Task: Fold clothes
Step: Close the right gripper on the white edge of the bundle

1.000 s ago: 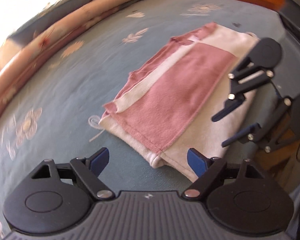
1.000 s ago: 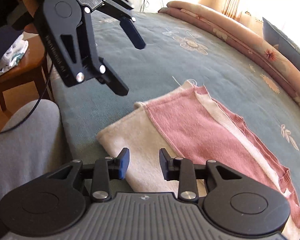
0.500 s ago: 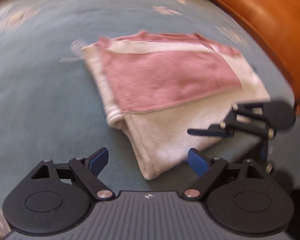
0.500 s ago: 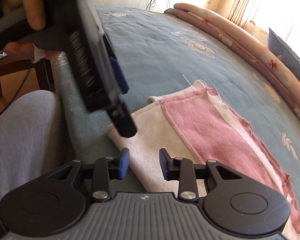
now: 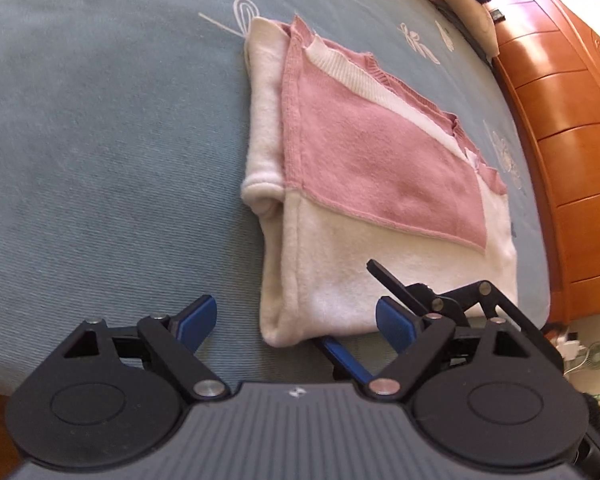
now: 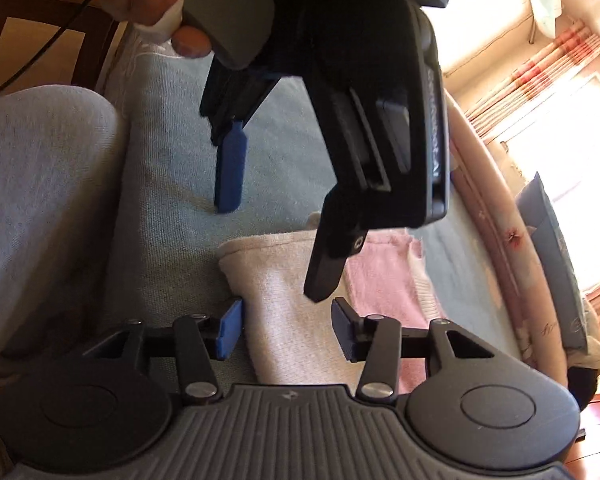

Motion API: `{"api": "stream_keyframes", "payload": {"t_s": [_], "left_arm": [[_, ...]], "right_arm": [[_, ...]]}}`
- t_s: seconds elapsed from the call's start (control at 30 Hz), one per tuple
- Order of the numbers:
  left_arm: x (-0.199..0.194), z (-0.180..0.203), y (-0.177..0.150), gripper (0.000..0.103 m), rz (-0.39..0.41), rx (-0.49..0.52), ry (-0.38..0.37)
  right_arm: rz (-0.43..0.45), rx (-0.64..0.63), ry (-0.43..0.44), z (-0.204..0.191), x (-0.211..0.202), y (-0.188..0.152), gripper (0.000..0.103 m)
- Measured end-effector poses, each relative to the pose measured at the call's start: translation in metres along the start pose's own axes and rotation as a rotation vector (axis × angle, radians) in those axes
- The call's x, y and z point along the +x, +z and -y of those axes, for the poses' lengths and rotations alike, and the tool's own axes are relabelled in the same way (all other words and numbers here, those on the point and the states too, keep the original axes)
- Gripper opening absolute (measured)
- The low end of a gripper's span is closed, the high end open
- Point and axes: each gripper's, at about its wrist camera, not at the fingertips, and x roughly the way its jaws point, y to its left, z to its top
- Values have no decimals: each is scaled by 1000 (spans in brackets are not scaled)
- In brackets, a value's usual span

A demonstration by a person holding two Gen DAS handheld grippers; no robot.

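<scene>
A folded pink and white garment (image 5: 364, 184) lies on the blue-green bedspread (image 5: 100, 140); it also shows in the right wrist view (image 6: 284, 320). My left gripper (image 5: 296, 320) is open, hovering just above the garment's near white corner. My right gripper (image 6: 286, 328) is open, its jaws astride the garment's white folded edge, one finger under and one over the cloth in the left wrist view (image 5: 352, 316). The left gripper (image 6: 276, 248) hangs open right above it in the right wrist view.
An orange wooden dresser (image 5: 572, 128) stands along the bed's right side. A rolled floral quilt (image 6: 500, 216) and pillow lie at the bed's far edge. The person's grey-clad knee (image 6: 40, 184) is at the bed's near edge, with a wooden chair (image 6: 40, 12) behind.
Both grippers swung round to the garment's white corner. The left came down close over it. The right opened wider and slid its jaws around the folded edge.
</scene>
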Motion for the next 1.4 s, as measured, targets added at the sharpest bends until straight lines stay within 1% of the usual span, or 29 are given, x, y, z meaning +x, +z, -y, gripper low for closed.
{"api": "stream_keyframes", "payload": {"t_s": [0.17,0.23,0.27,0.3,0.4,0.47,0.5,0.53,0.63,0.73,0.77,0.83,0.9,0.93,0.97,1.0,1.03,1.07,1.13,1.2,1.27,1.4], "left_arm": [[5,-4,-1,87,-8,-79,-87],[7,-5,-1,87,-8,-109,-118],[9,-6,-1,87,-9,-134,-147],[11,-7,-1,87,-10,-155,-178],[16,-9,-1,87,-6,-190,-231],[14,-7,-1,87,5,-184,-232],[12,-7,-1,87,12,-179,-234],[10,-7,-1,87,18,-173,-236],[1,-8,0,87,44,-169,-254],[-7,-6,2,87,55,-153,-276],[-8,-4,3,87,56,-145,-278],[-9,-2,4,87,58,-137,-280],[-9,0,4,87,56,-134,-282],[-9,1,4,87,57,-131,-282],[-9,1,4,87,56,-129,-283],[-10,1,4,87,55,-127,-284],[-11,0,3,87,52,-123,-285],[-12,-1,3,87,49,-118,-284],[-15,-5,0,88,53,-122,-286],[-15,-8,-4,88,63,-146,-307],[-9,-10,-6,88,63,-174,-324],[6,-16,1,88,76,-225,-326]], "right_arm": [[13,80,-27,21,-6,-1,52],[13,105,-37,28,-6,-3,55],[13,116,-40,31,-6,-3,55],[12,125,-38,33,-5,-3,55],[12,150,-20,36,-5,-3,55],[16,155,-8,37,-5,-4,63],[20,152,-2,37,-5,-5,65],[25,149,4,38,-6,-5,66],[25,142,28,37,-6,-6,67],[12,100,-10,27,1,-6,67],[9,85,-28,24,5,-5,69],[8,58,-89,15,17,-1,73],[-1,26,-134,9,28,2,73],[-3,13,-137,6,31,4,72],[-1,12,-140,5,33,5,66],[-4,20,-138,6,35,7,58],[-15,35,-131,9,37,8,32],[-25,55,-120,13,38,8,18],[-25,100,-93,22,38,8,16],[-25,131,-79,29,38,8,15],[-22,154,-72,35,38,8,15],[-20,181,-62,44,39,8,14]]}}
